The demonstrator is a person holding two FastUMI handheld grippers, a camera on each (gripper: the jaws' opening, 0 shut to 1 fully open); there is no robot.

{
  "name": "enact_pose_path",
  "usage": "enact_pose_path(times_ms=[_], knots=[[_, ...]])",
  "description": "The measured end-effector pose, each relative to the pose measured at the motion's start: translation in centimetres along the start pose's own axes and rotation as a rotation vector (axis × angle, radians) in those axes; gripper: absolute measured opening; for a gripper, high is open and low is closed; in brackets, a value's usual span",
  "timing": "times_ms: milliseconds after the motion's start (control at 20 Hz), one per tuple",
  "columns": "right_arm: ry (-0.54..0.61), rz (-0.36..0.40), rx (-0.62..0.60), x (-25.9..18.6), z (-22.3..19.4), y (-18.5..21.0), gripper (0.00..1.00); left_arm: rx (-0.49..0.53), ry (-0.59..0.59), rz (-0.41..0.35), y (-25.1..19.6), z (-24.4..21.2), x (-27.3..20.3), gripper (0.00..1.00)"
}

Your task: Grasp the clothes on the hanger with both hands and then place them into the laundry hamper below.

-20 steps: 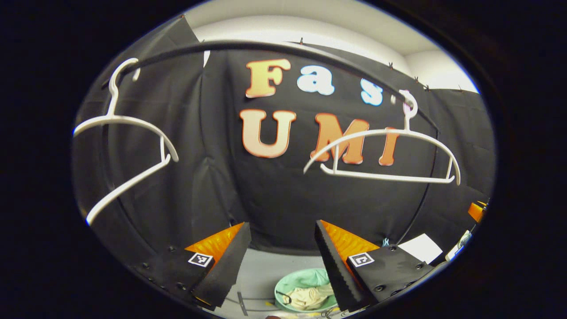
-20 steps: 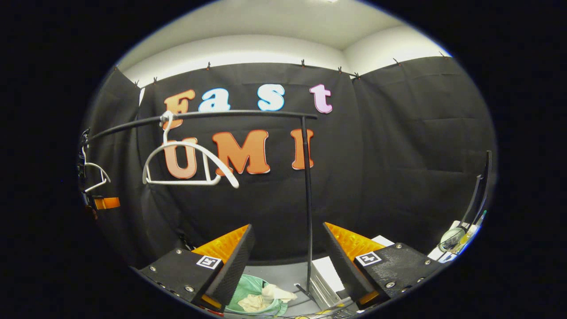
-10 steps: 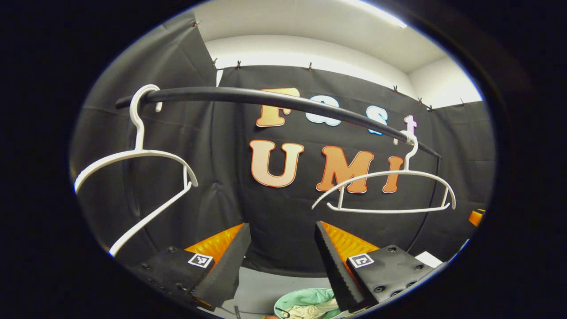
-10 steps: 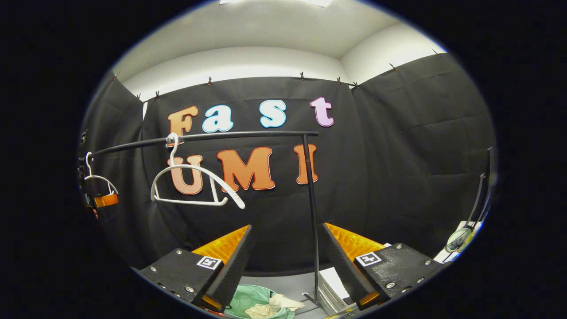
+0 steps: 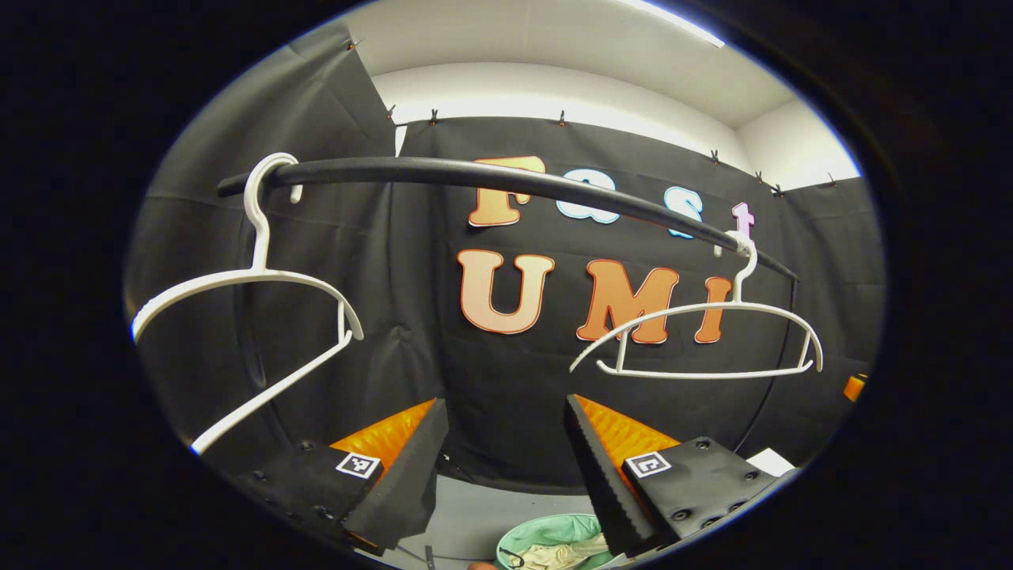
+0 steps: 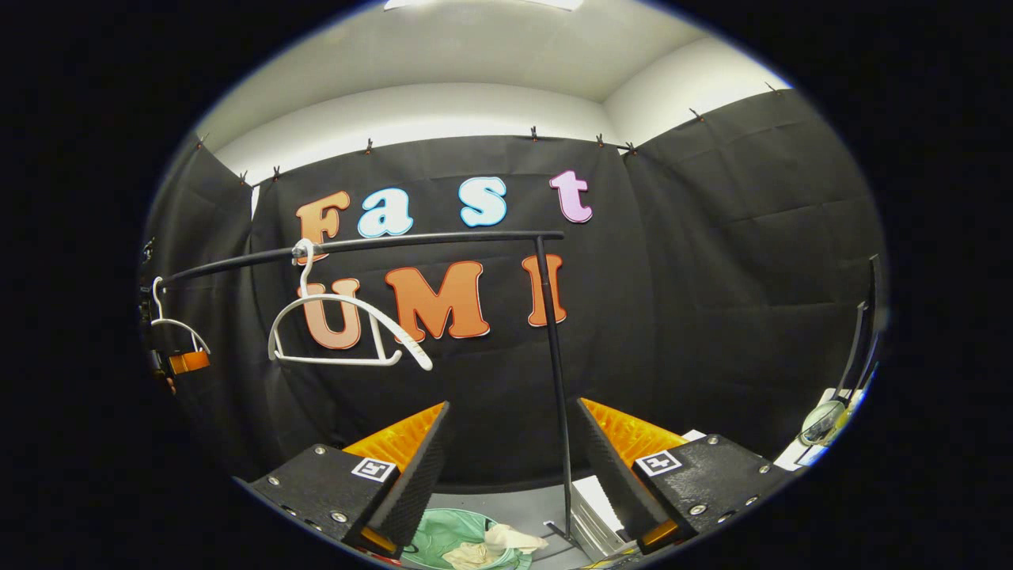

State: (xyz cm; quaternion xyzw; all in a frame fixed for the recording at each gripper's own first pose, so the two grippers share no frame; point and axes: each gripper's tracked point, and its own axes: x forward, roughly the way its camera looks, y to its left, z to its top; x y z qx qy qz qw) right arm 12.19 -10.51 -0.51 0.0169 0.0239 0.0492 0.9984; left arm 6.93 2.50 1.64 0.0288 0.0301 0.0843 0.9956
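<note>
Two bare white hangers hang on the black rail [image 5: 506, 178]: one at the left [image 5: 253, 285], one at the right [image 5: 704, 340]. Far below, the pale green hamper [image 5: 546, 524] holds beige clothes [image 5: 558, 554]. My left gripper [image 5: 504, 405] is open and empty, well below the rail, between the hangers. In the right gripper view the rail [image 6: 396, 241] carries a hanger [image 6: 348, 324], and the hamper [image 6: 431, 534] with the clothes [image 6: 491, 545] lies low. My right gripper [image 6: 513, 405] is open and empty, facing the rack's post [image 6: 555, 380].
The rack's post stands on a foot beside the hamper. A white box [image 6: 589, 507] sits on the grey floor right of the post. A second hanger [image 6: 178, 326] and the other gripper [image 6: 188, 362] show at the far left. A rounded object [image 6: 823, 419] lies at the right edge.
Both views have tipped upward: rail and hangers sit lower in the picture, and the hamper has slid toward the bottom edge. Both grippers stay open and empty.
</note>
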Motion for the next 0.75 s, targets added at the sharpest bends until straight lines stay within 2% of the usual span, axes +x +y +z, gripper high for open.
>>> enact_pose_path(times_ms=[50,150,200,500,600,650,700,750], knots=[[0.001,-0.002,0.001,0.0,-0.1,-0.2,0.95,0.003,-0.003,-0.003,-0.1,0.0,-0.2,0.93],[0.002,0.001,0.003,-0.1,-0.1,-0.2,0.95,0.008,-0.003,-0.001,-0.1,0.0,-0.3,1.00],[0.002,0.002,0.003,-0.1,-0.1,-0.2,0.95,0.007,-0.001,0.000,-0.1,0.0,-0.4,0.96],[0.007,0.004,0.006,-0.3,-0.5,-0.6,0.94,-0.018,0.007,-0.013,-0.4,-0.2,-0.8,0.96],[0.009,0.005,0.007,-0.3,-0.5,-0.8,0.94,-0.011,0.002,-0.009,-0.4,-0.1,-1.0,1.00],[0.011,0.006,0.006,-0.4,-0.6,-0.8,0.95,-0.010,0.002,-0.008,-0.4,-0.1,-1.1,0.97],[0.013,0.007,0.004,-0.4,-0.7,-1.0,0.94,-0.011,0.003,-0.008,-0.4,-0.2,-1.2,1.00],[0.013,0.010,0.002,-0.5,-0.7,-1.0,0.95,-0.011,0.006,-0.002,-0.4,-0.3,-1.4,0.96]])
